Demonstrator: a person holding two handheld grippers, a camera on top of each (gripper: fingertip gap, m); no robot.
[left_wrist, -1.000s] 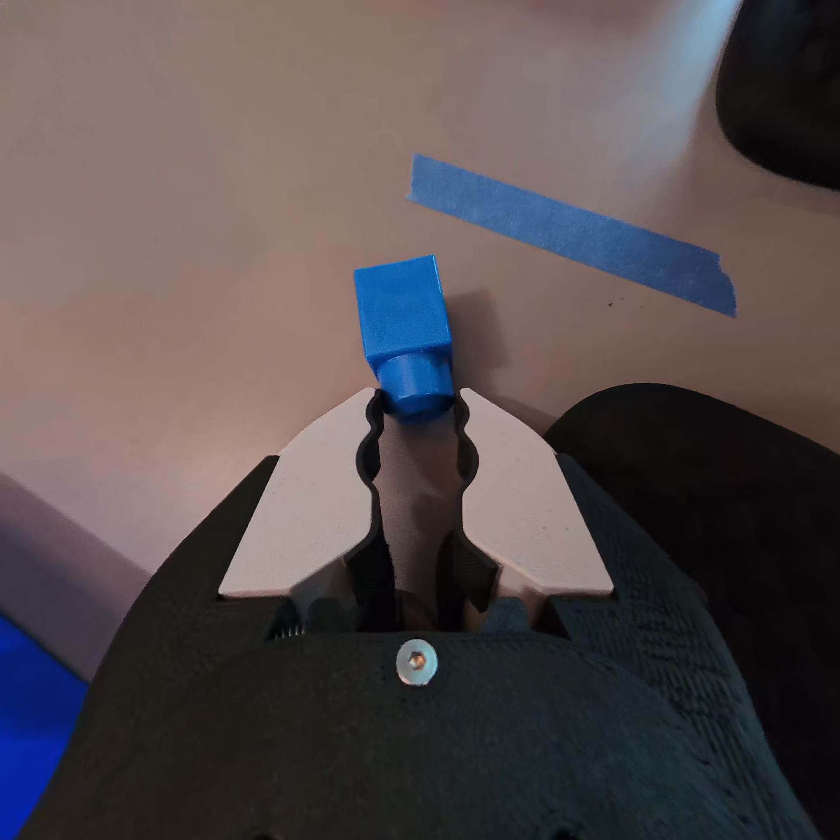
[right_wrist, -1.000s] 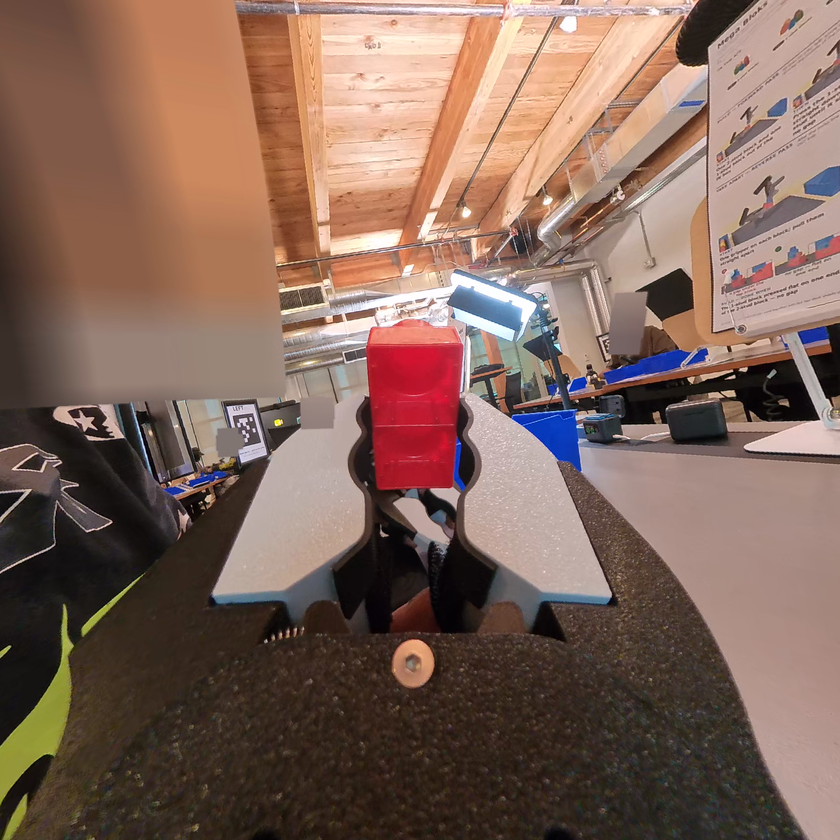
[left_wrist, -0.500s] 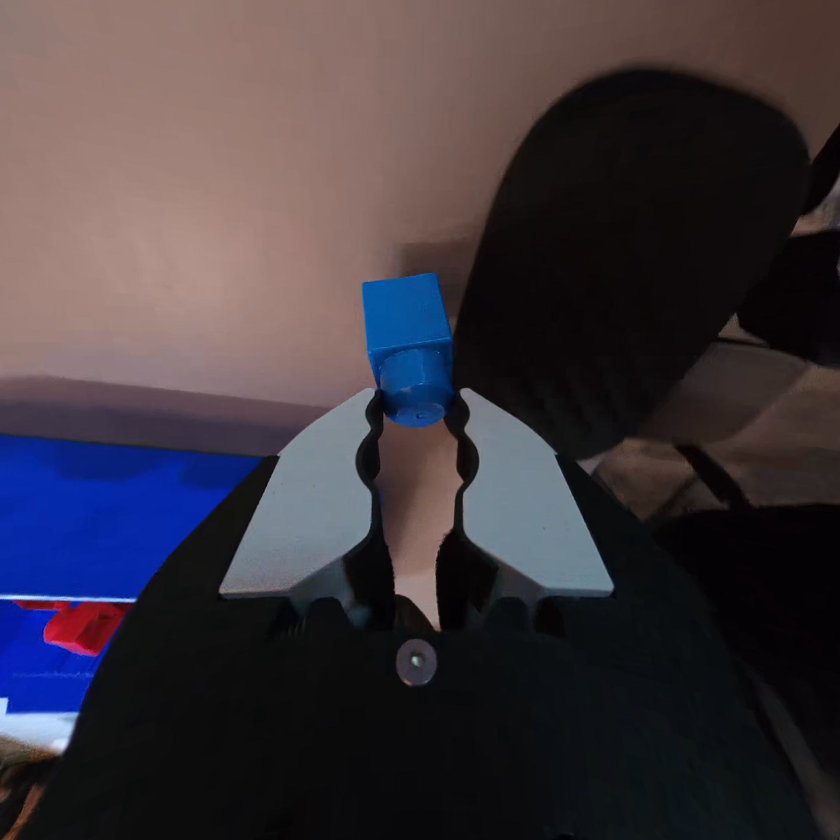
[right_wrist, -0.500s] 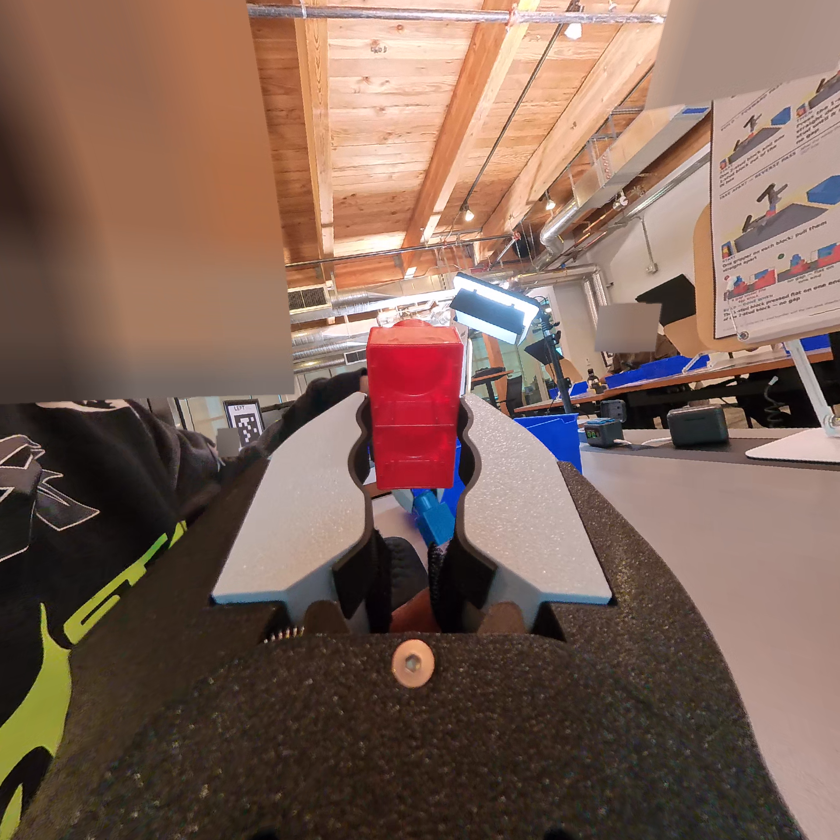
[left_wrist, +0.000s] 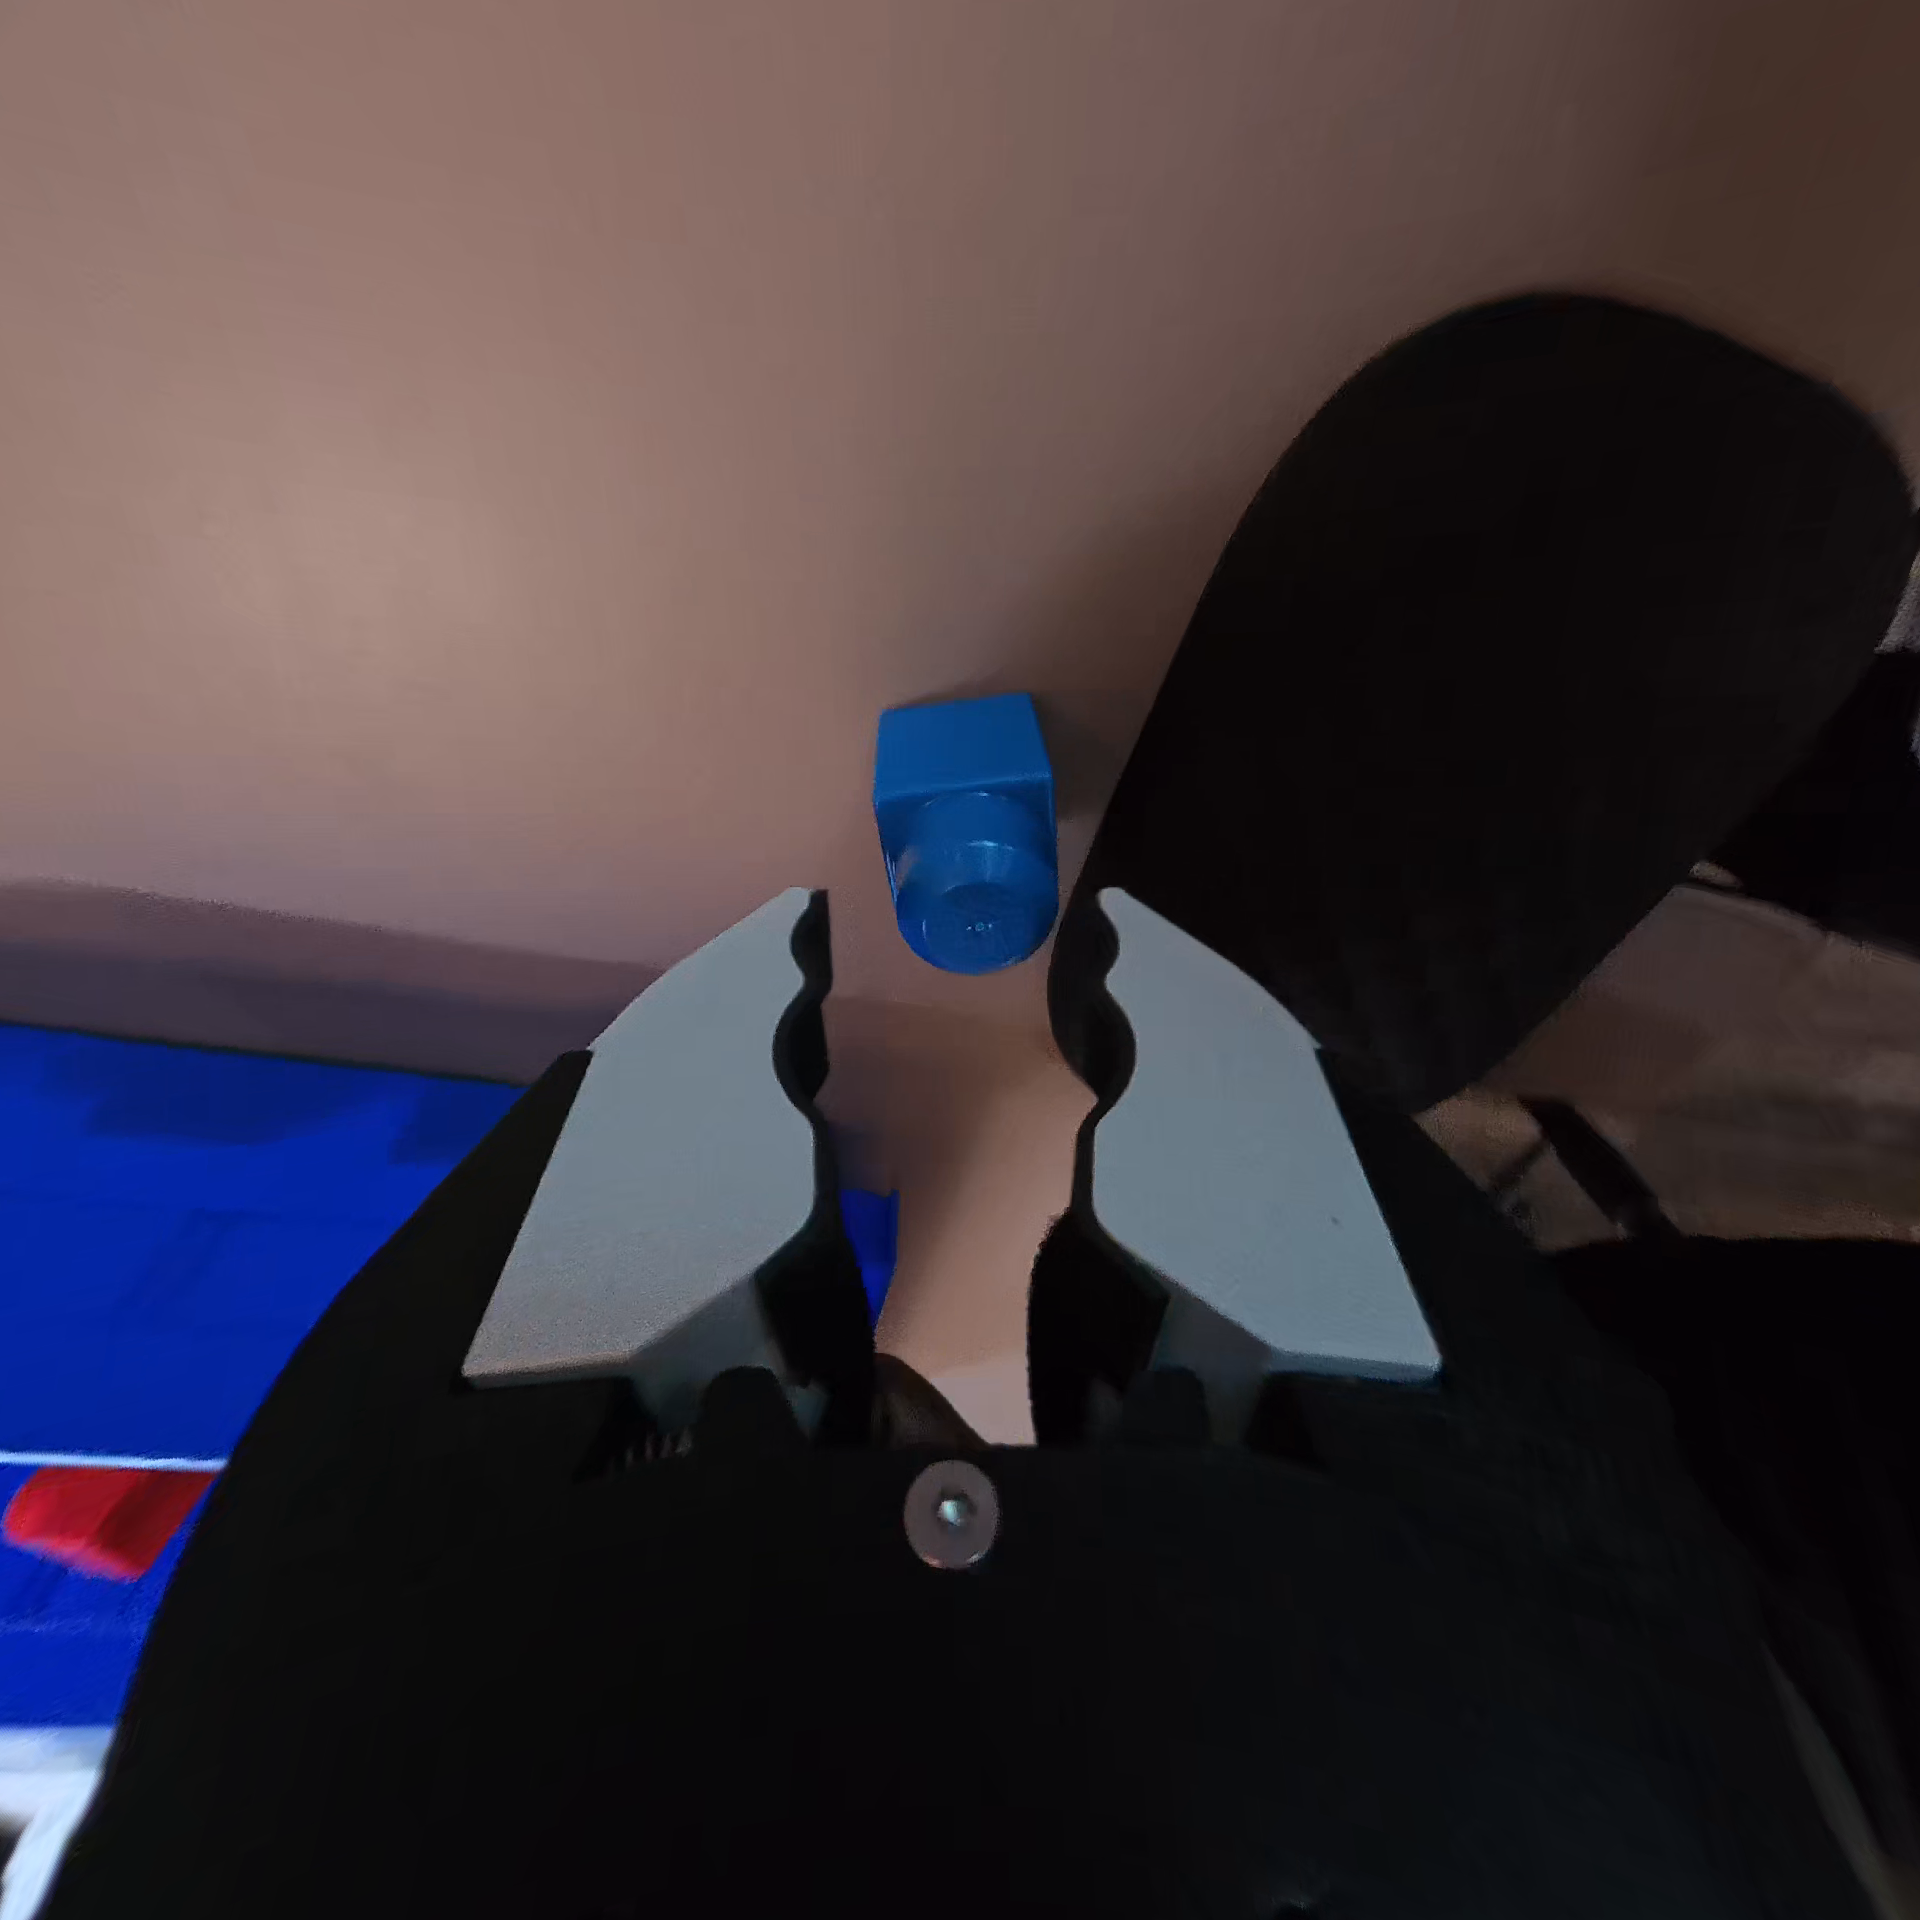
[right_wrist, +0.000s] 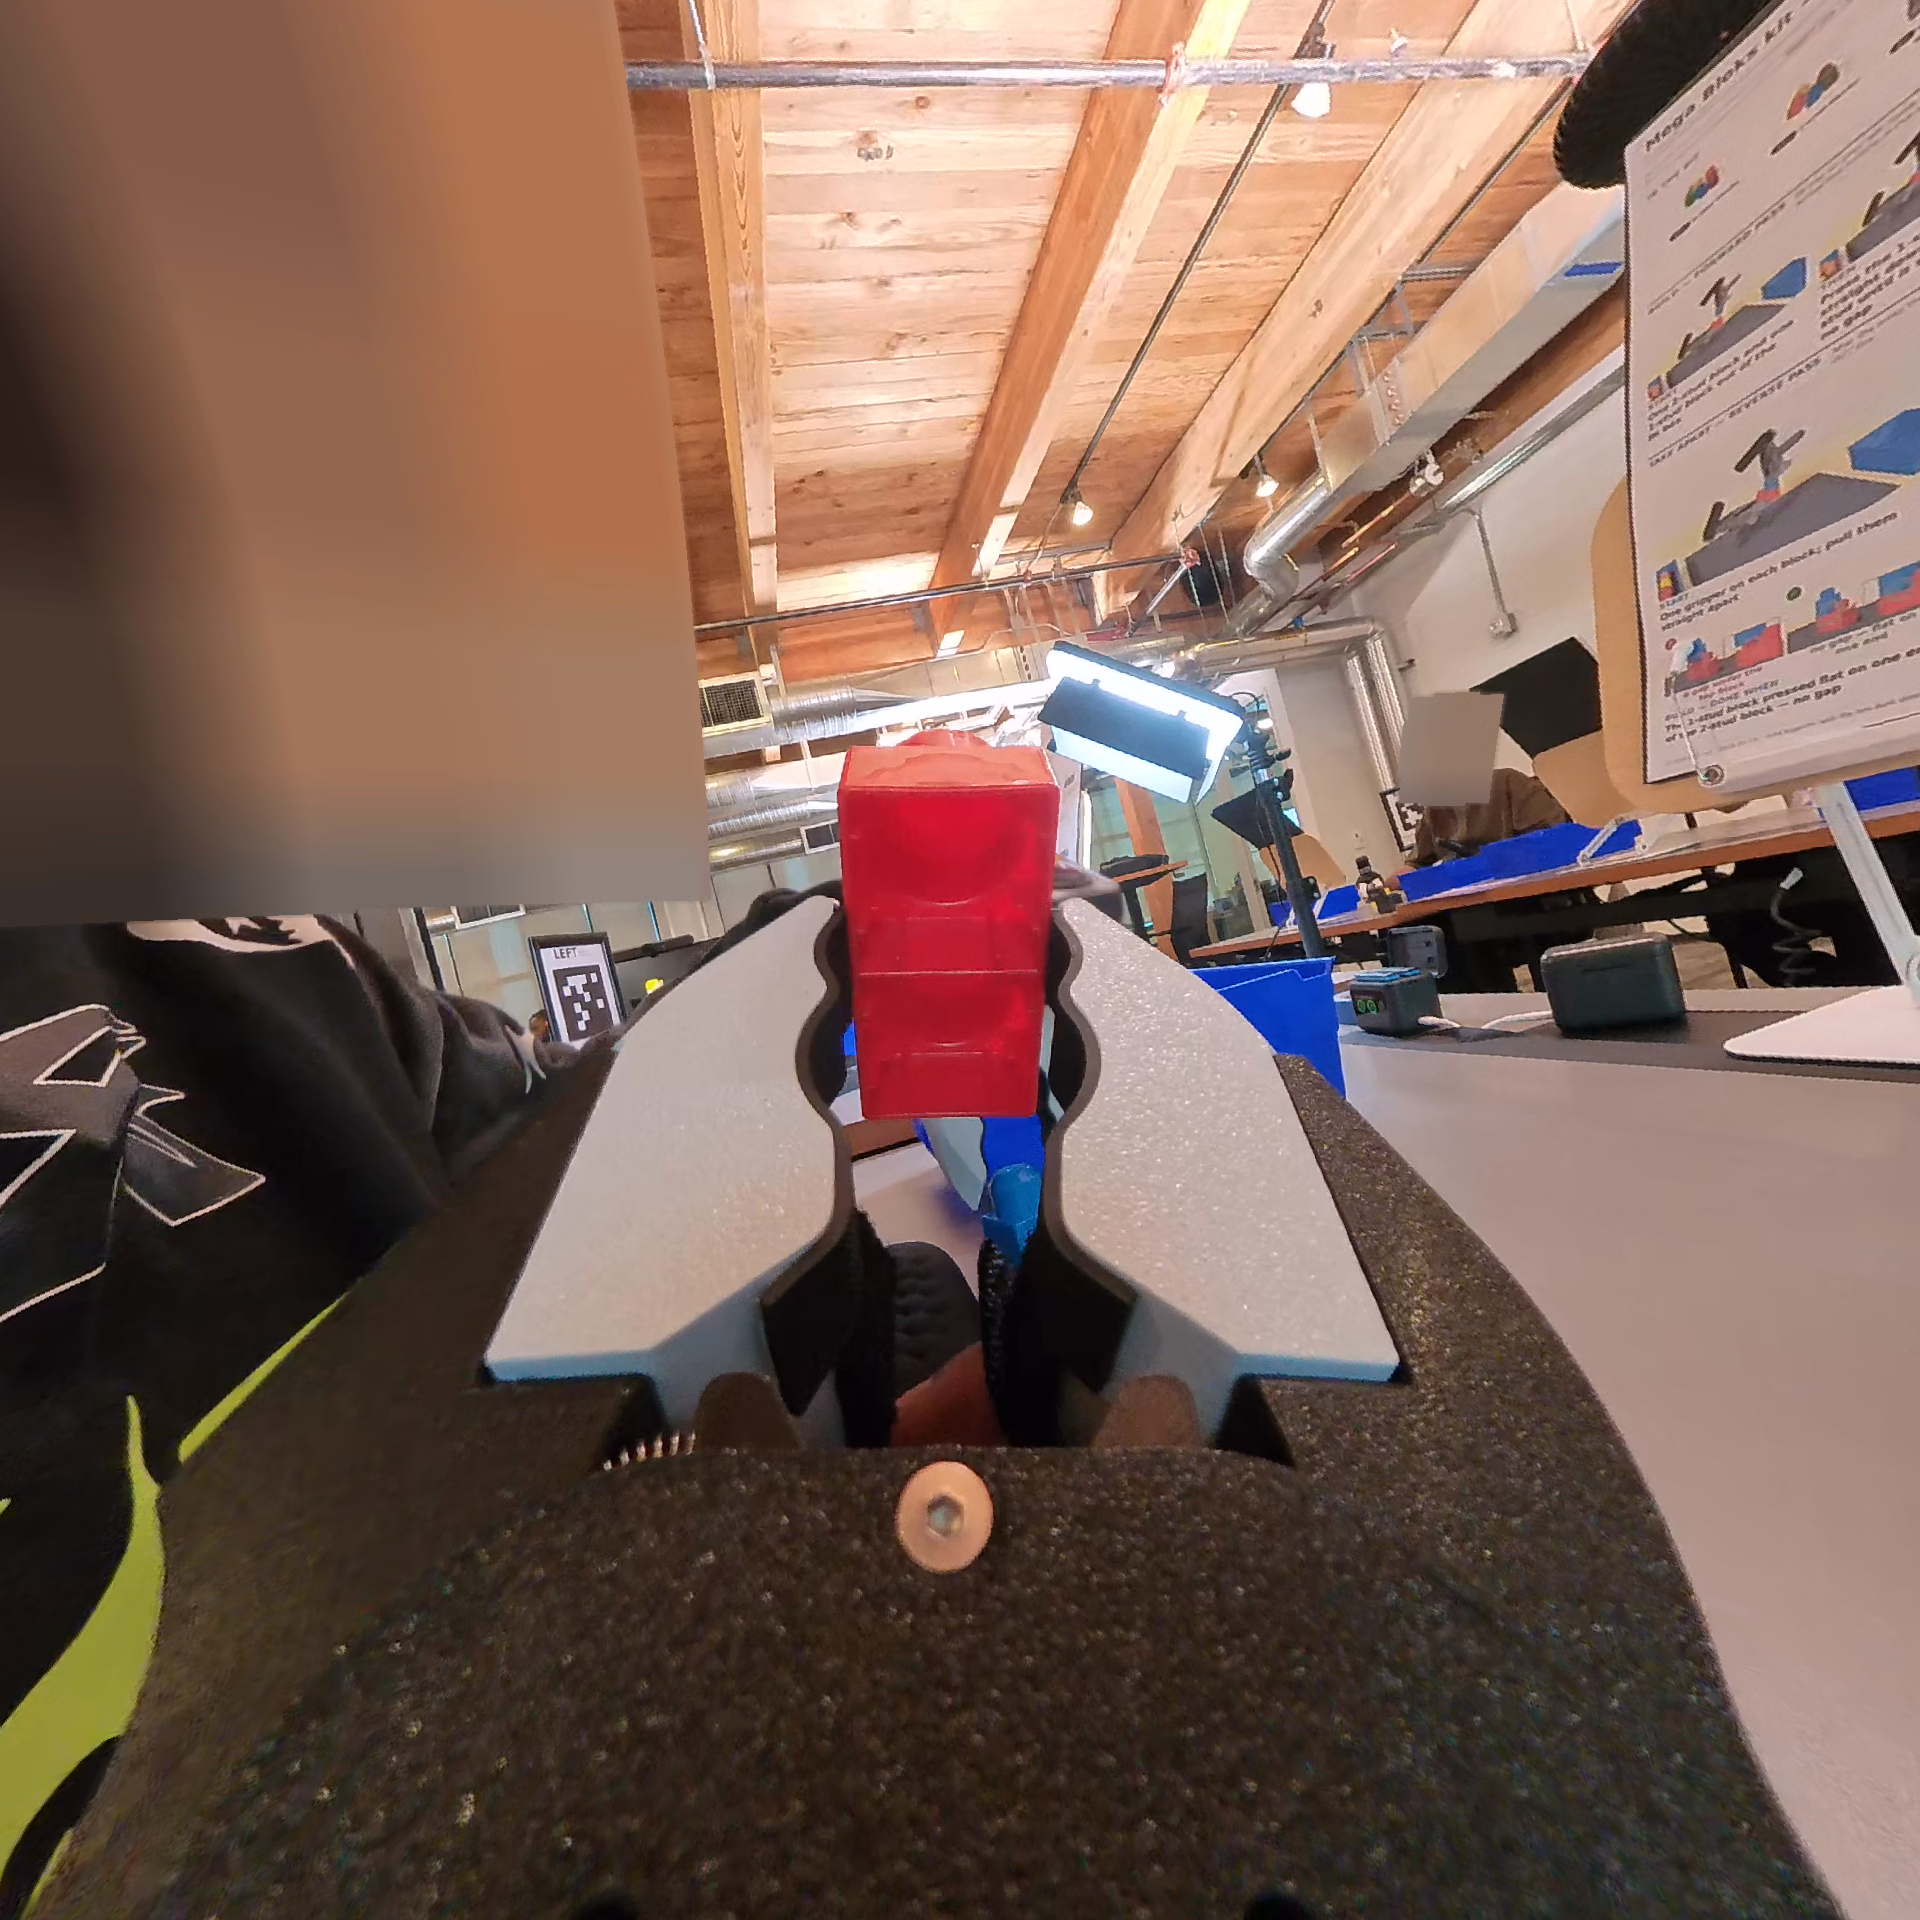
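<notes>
Left wrist view, item one: my left claw (left_wrist: 961, 925), grey fingers (left_wrist: 686, 1122) on a black body, is tipped down toward the pale tan counter (left_wrist: 520, 468). Its jaws stand fairly wide with nothing gripped. A small blue plastic block with one round stud (left_wrist: 961, 831) sits just beyond the fingertips, stud end toward the camera, with clear space between it and the left pad. Whether the right pad brushes it I cannot tell. Whether the block rests on the counter or hangs free above it is also hard to judge.

Item two: a large black rounded shape (left_wrist: 1475, 675) fills the right side, blurred and cut off by the frame; I cannot identify it. At lower left is a bright blue bin (left_wrist: 208, 1195) with a smeared red piece (left_wrist: 94, 1522) inside, both too blurred to detail.

Right wrist view, item three: my right claw (right_wrist: 945, 997) points level to slightly upward, toward a timber-beamed ceiling (right_wrist: 987, 312). Both pads press the sides of a translucent red plastic two-stud block (right_wrist: 945, 935), which stands on end and rises above the fingertips. Through the gap below it, a scrap of blue (right_wrist: 1013, 1195) shows, mostly hidden.

Item four: a person's black-and-lime sleeve (right_wrist: 208, 1091) lies at left; a white instruction sheet on a stand (right_wrist: 1787, 416) is cut off at right, over the grey counter (right_wrist: 1662, 1247).
</notes>
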